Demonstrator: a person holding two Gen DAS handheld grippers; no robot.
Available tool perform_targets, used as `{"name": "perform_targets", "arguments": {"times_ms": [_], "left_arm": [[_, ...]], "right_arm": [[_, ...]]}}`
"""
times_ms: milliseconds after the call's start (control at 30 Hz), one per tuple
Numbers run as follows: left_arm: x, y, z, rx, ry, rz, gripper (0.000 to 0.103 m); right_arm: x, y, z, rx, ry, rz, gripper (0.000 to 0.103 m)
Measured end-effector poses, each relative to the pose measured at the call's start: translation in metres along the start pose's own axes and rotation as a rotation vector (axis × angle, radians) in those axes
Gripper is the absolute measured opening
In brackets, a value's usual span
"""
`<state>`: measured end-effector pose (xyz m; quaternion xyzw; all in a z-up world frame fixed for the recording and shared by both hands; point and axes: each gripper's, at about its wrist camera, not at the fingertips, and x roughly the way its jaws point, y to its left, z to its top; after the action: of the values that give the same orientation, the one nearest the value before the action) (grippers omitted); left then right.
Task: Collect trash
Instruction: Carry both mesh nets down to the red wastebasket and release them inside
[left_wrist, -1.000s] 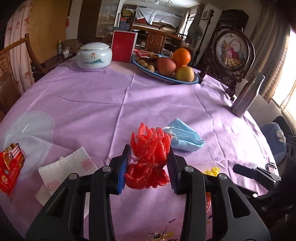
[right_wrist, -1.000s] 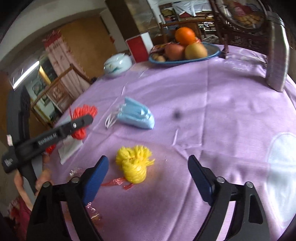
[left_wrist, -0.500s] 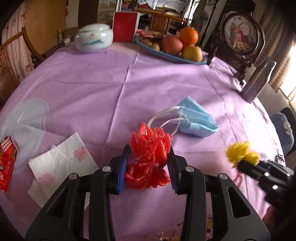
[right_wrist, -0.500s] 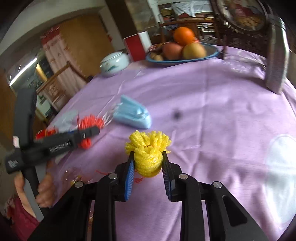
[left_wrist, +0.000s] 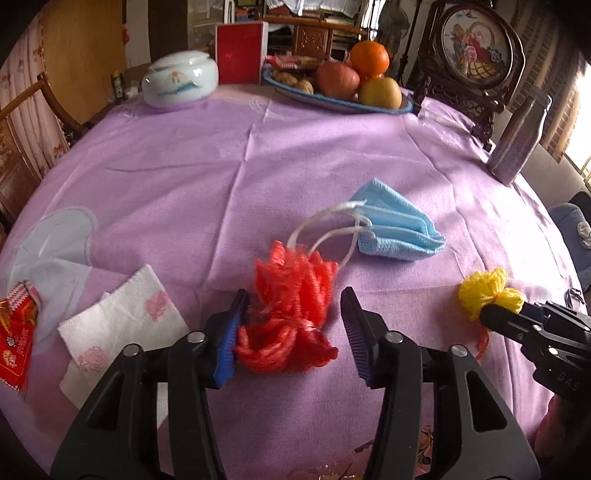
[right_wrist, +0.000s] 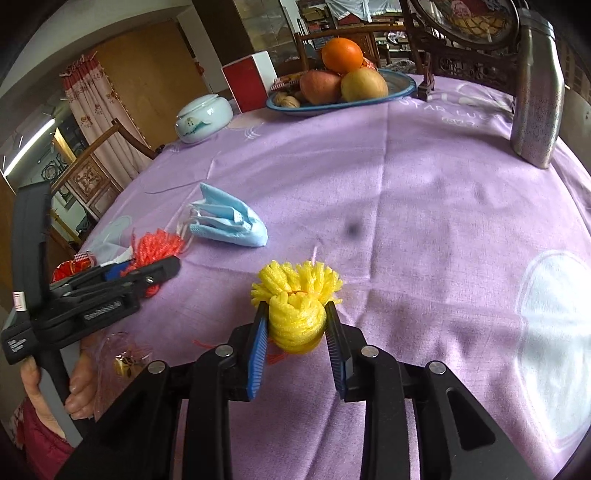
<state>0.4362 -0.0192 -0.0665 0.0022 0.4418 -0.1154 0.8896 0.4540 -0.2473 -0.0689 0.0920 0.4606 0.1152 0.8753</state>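
Your left gripper (left_wrist: 291, 336) has just been opening: its jaws now stand apart around the red foam net (left_wrist: 291, 314), the left pad touching the net's lower bunch and the right pad clear of it, so the net is released, though whether it rests on the purple tablecloth (left_wrist: 184, 177) you cannot tell. Your right gripper (right_wrist: 297, 332) is clenched on the yellow foam net (right_wrist: 295, 306), both pads pressing its sides and its frilled top sticking out beyond the fingertips.

Just past the red net lies a folded blue face mask (left_wrist: 395, 229), its white ear loops reaching back to the net. To the left of your left gripper a white paper napkin (left_wrist: 122, 321) lies flat, and a red wrapper (left_wrist: 16, 332) sits at the table's left edge beside it.

At the far side stand a white lidded jar (left_wrist: 181, 79), a red box (left_wrist: 240, 51) and a blue plate of fruit (left_wrist: 340, 99). A metal bottle (right_wrist: 537, 92) stands to the right.
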Motion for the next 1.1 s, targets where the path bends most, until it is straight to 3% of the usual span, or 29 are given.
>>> {"name": "perform_targets", "arguments": {"times_ms": [67,233,600,700,933,1100], "left_arm": [[-0.014,0.003,0.001,-0.011,-0.058,-0.019,0.038],[-0.040,0.012,-0.003,-0.041,-0.158,-0.089,0.036],[-0.070,0.016,-0.023,-0.046,-0.237,-0.114,0.035],[-0.081,0.027,-0.038,-0.102,-0.219,-0.184,0.035],[-0.139,0.056,-0.090,-0.172,-0.214,-0.157,0.035],[-0.192,0.082,-0.135,-0.186,-0.250,-0.076,0.035]], "right_arm": [[-0.001,-0.001,0.001,0.003,-0.008,0.004,0.029],[-0.021,0.000,0.003,-0.003,-0.099,0.027,0.028],[-0.030,-0.005,0.003,0.022,-0.114,0.063,0.029],[-0.033,-0.005,0.002,0.017,-0.119,0.070,0.029],[-0.053,0.007,-0.019,0.017,-0.162,0.147,0.028],[-0.090,0.028,-0.055,-0.019,-0.248,0.189,0.028]]}}
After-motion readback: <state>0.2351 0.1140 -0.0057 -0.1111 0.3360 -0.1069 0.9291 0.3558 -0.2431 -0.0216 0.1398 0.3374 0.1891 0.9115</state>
